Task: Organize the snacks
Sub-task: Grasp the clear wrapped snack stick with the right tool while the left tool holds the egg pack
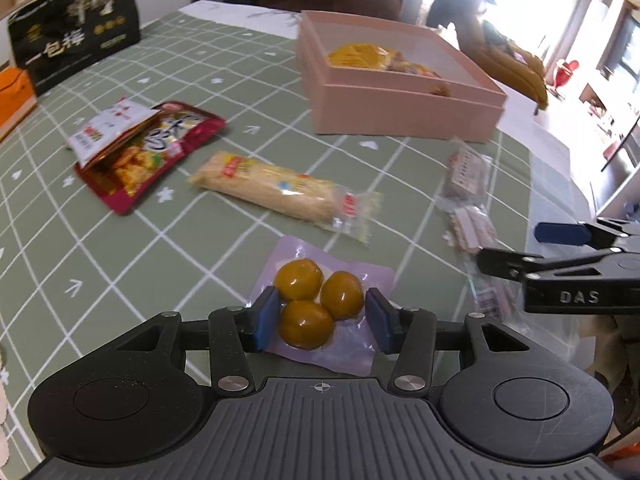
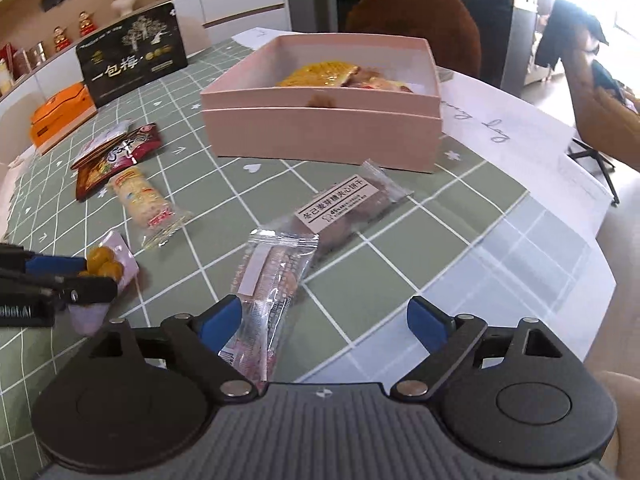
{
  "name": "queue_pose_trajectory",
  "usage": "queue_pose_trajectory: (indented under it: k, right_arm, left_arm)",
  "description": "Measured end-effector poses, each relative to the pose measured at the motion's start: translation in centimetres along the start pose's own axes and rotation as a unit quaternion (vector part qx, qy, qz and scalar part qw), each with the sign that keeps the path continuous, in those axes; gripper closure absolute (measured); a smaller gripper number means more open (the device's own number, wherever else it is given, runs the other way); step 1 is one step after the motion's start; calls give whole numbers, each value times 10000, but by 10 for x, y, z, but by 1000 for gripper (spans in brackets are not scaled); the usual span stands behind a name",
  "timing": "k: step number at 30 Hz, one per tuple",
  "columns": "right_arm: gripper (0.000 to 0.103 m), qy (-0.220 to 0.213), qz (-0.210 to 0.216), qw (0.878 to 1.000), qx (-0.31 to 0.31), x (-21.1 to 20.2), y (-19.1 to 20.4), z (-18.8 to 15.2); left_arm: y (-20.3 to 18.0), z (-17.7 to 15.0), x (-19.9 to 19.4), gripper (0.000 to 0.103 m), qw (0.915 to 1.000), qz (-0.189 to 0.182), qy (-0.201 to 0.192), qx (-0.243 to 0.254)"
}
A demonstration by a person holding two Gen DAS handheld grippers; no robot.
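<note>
1. The left hand-held gripper [image 1: 322, 320] sits low over the table [image 1: 120, 240], its blue pads on either side of a pouch of 3 yellow balls [image 1: 316, 304], narrowed around it; whether they press it I cannot tell.
2. The right hand-held gripper [image 2: 324, 326] is spread wide, a clear biscuit packet [image 2: 268, 292] lying beside its left pad.
3. Beyond them, the pink box [image 2: 320, 132] holds snacks.

Both wrist views sit low and close above the desk [image 1: 120, 264], facing its far edge. Both cover the pink box [image 1: 400, 108] and the desk's centre.
</note>
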State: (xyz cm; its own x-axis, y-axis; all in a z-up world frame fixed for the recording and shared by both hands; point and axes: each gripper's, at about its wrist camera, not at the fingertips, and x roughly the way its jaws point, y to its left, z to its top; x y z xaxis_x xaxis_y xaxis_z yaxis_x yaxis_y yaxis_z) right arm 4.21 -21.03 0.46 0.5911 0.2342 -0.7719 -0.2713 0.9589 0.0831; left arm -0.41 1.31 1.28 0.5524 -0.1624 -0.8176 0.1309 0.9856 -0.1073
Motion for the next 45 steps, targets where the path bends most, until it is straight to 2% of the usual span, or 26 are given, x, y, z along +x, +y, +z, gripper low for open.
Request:
queue_pose_trajectory:
  k: [6, 12, 17, 18, 20, 22, 26, 34, 35, 36, 37, 41, 45]
  right_arm:
    - [0, 63, -195, 9998, -9, 8, 13, -2]
    - [0, -113, -557, 9984, 34, 9, 31, -9]
    - [0, -28, -400, 9991, -103, 13, 27, -1]
    - [4, -21, -426, 9991, -81, 13, 26, 2]
    - [21, -84, -476, 9988, -23, 10, 24, 6]
    - [46, -88, -439, 9989, -102, 6, 24, 8]
    - [48, -100, -465, 9988, -116, 5, 23, 5]
    - [48, -110, -464, 9988, -113, 6, 24, 6]
    - [50, -87, -434, 9989, -141, 5, 25, 7]
    - [59, -63, -388, 9991, -188, 3, 26, 6]
    - [64, -13, -331, 9991, -246, 2, 28, 6]
    - [67, 188, -74, 9992, -346, -8, 33, 0]
    - [67, 227, -50, 9992, -338, -21, 32, -8]
  left_arm:
    - [-1, -1, 0, 50, 10000, -24, -23, -28]
    - [-1, -1, 0, 50, 10000, -24, -63, -33]
    - [-1, -3, 0, 50, 9999, -19, -120, -16]
    - [-1, -3, 0, 50, 9999, -19, -133, -16]
    - [0, -4, 0, 50, 9999, -32, -166, -26]
    - [0, -5, 0, 49, 9997, -33, -221, -42]
    - [-7, -7, 1, 48, 9993, 83, -325, 183]
    - [-9, -5, 3, 47, 9992, 171, -311, 186]
    - [-9, -5, 3, 47, 9992, 162, -305, 176]
    - [-8, -5, 3, 47, 9993, 152, -301, 170]
    - [-8, -5, 3, 47, 9993, 143, -303, 163]
    - [-5, -7, 2, 48, 9992, 78, -349, 151]
    - [1, -10, 0, 48, 9990, -72, -447, -42]
